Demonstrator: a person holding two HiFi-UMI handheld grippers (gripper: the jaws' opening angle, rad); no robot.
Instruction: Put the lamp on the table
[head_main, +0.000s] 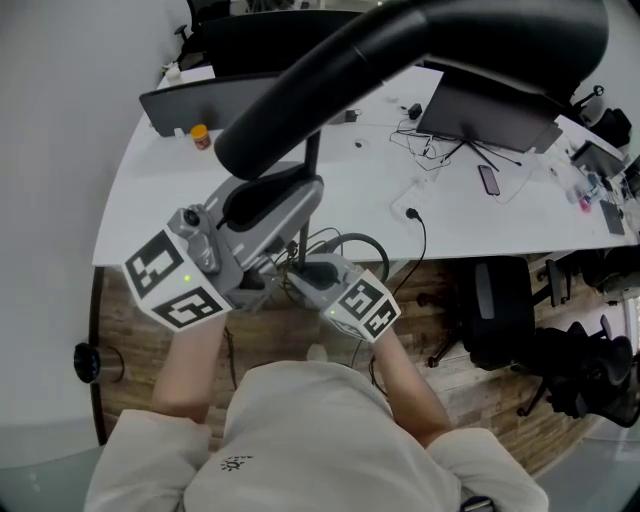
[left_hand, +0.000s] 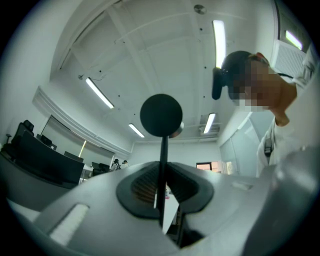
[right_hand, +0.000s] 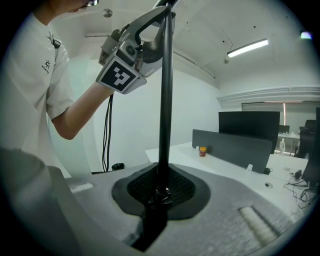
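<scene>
The lamp is black, with a thin pole (head_main: 312, 158) and a thick curved head (head_main: 400, 50) that looms close under the head camera. My left gripper (head_main: 285, 205) is shut on the pole high up; in the left gripper view the pole (left_hand: 162, 165) runs up between the pads to a round dark end (left_hand: 161, 115). My right gripper (head_main: 305, 275) is shut on the pole lower down, where the pole (right_hand: 165, 100) stands upright between its pads. The left gripper (right_hand: 131, 50) shows above it. The lamp is held near the front edge of the white table (head_main: 170, 200).
On the table are an orange-lidded jar (head_main: 201, 135), grey dividers (head_main: 200, 100), a monitor (head_main: 485, 110), a phone (head_main: 487, 180) and loose cables (head_main: 420, 215). A black office chair (head_main: 500, 310) stands on the wooden floor at the right. A white wall is at the left.
</scene>
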